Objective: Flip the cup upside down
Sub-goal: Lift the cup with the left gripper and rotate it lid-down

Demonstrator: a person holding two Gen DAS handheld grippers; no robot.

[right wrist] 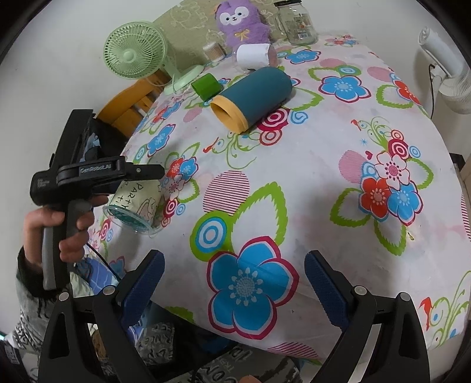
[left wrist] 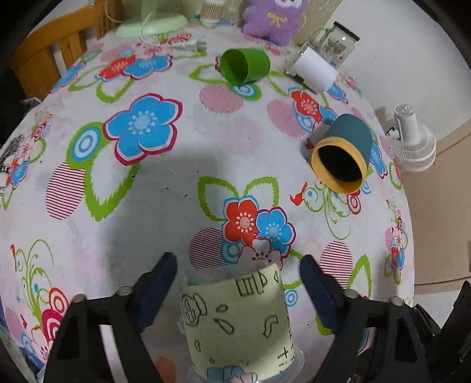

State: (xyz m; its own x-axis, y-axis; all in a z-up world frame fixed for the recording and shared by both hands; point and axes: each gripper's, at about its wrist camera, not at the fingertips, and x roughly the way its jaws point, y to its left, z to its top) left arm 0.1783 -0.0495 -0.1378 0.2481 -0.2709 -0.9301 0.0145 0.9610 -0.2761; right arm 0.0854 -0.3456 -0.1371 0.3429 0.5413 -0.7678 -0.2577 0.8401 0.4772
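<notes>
A clear plastic cup with a pale yellow doodled sleeve lies on its side on the flowered tablecloth, between the fingers of my left gripper. The fingers are spread wide on either side of it and do not touch it. In the right wrist view the same cup lies under the left gripper, rim toward the near edge. My right gripper is open and empty over the table's near edge.
A teal cup with a yellow rim lies on its side at the right, a green cup and a white-sleeved cup lie farther back. A purple plush, glass jar, green fan and white fan stand around the table's edges.
</notes>
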